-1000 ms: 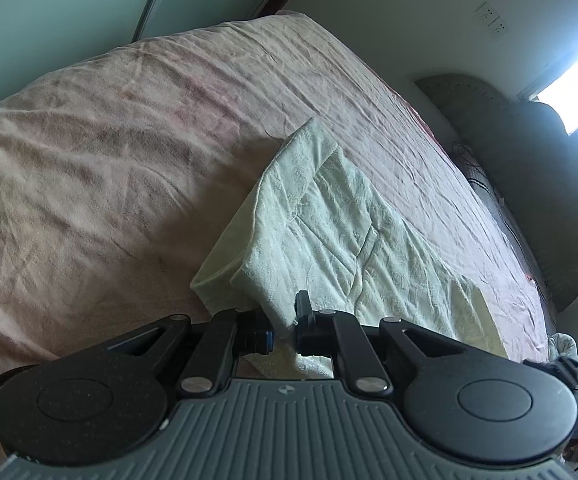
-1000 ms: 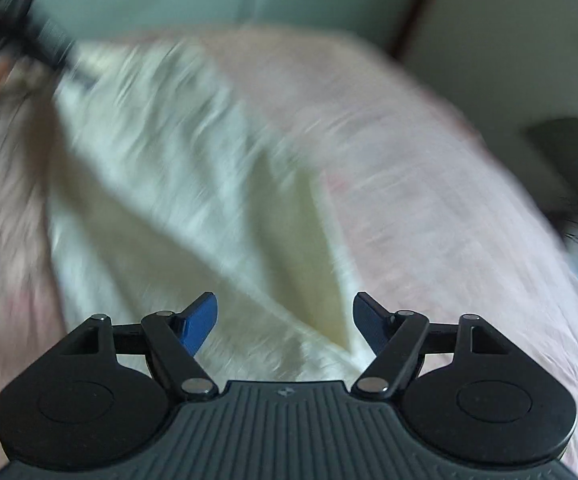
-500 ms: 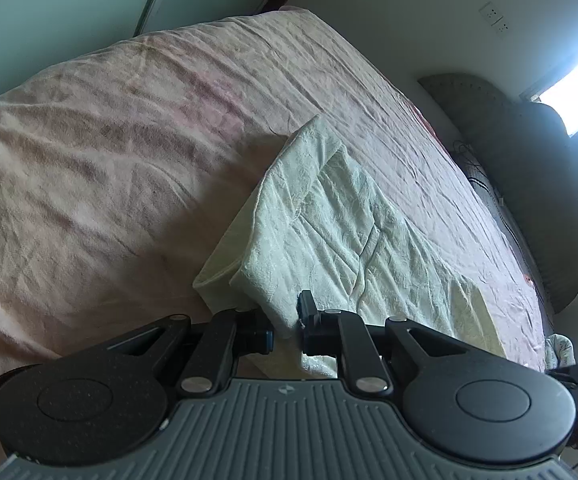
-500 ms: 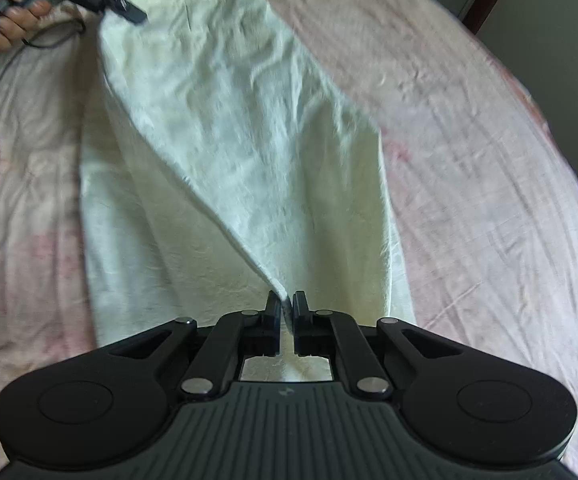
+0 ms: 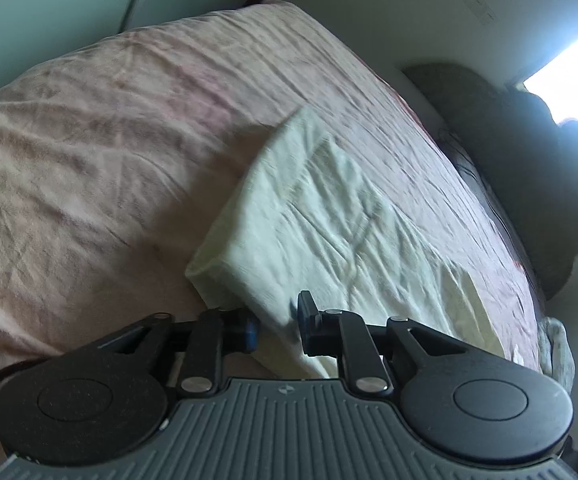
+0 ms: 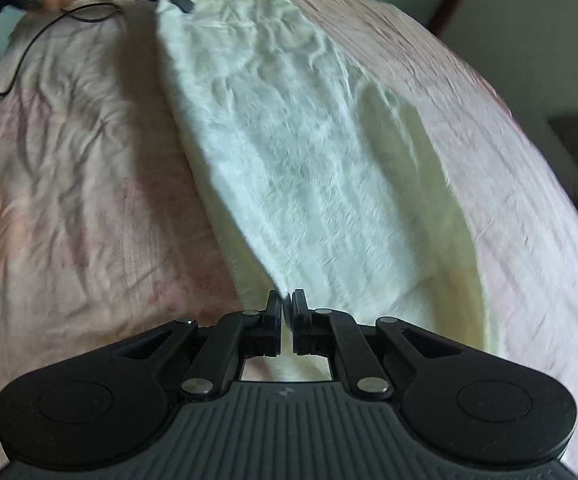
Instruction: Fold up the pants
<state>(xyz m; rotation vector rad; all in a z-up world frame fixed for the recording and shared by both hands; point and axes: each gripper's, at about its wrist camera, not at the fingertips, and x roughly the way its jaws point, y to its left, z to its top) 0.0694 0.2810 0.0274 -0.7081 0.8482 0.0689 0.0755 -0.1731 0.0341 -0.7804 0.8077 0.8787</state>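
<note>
The pink bed (image 5: pixel 109 152) carries the pale pants (image 6: pixel 309 160), now pulled more taut than before. The right gripper (image 6: pixel 287 304) stays clenched on their near edge. The left gripper (image 5: pixel 277 316) jaws are opening, a corner fold between them.

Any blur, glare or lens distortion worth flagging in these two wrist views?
Left wrist view: the window is blown out, the pants are slightly soft, and the bed bulges from the fisheye. Right wrist view: motion blur smears the right edge of the bed; lighting is dim and even.
</note>
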